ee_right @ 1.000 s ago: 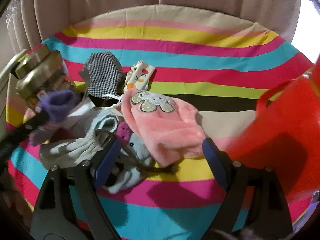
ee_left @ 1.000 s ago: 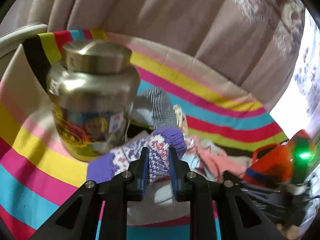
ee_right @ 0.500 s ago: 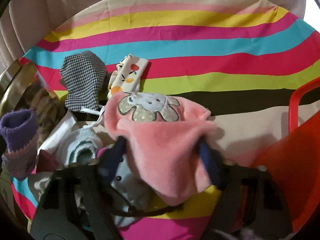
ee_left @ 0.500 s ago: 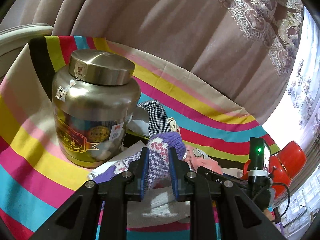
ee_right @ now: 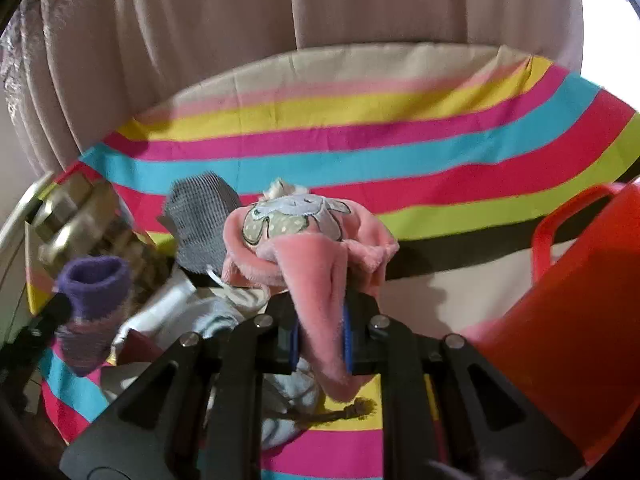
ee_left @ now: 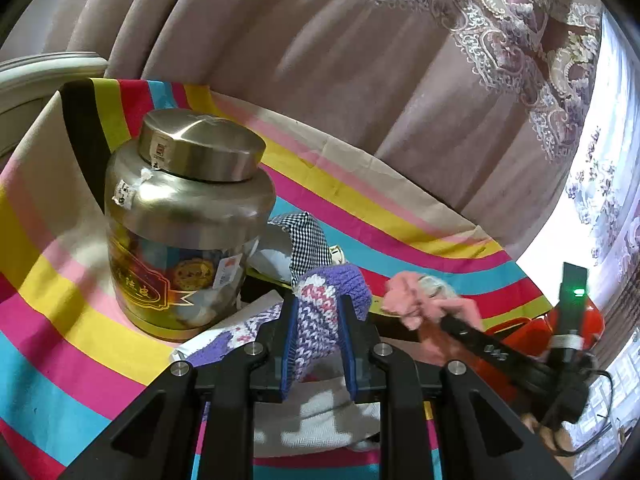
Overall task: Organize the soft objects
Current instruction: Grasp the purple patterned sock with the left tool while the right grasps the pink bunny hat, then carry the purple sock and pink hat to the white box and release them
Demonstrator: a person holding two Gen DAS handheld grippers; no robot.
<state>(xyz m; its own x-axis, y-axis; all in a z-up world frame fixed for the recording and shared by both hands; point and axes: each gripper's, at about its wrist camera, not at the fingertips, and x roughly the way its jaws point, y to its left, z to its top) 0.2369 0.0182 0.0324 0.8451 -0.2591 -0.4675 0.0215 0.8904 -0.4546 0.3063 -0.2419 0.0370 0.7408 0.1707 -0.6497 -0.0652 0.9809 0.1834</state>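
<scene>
While our right gripper (ee_right: 320,340) is closing on the pink hat (ee_right: 312,248) above the pile, our left gripper (ee_left: 318,340) clamps a purple sock (ee_left: 320,312); next, we judge, both go to the red basket (ee_right: 560,300) at right.

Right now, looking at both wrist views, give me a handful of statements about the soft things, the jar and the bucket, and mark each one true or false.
1. The left gripper holds a purple knitted sock. True.
2. The right gripper is empty. False: pink fleece hat fabric sits between its closing fingers.
3. The metal jar has its lid on. True.
4. The red bucket stands left of the pink fleece hat in the right wrist view. False: it stands to the right.
5. The checked cloth lies inside the red bucket. False: it lies on the striped cloth near the metal jar.
</scene>
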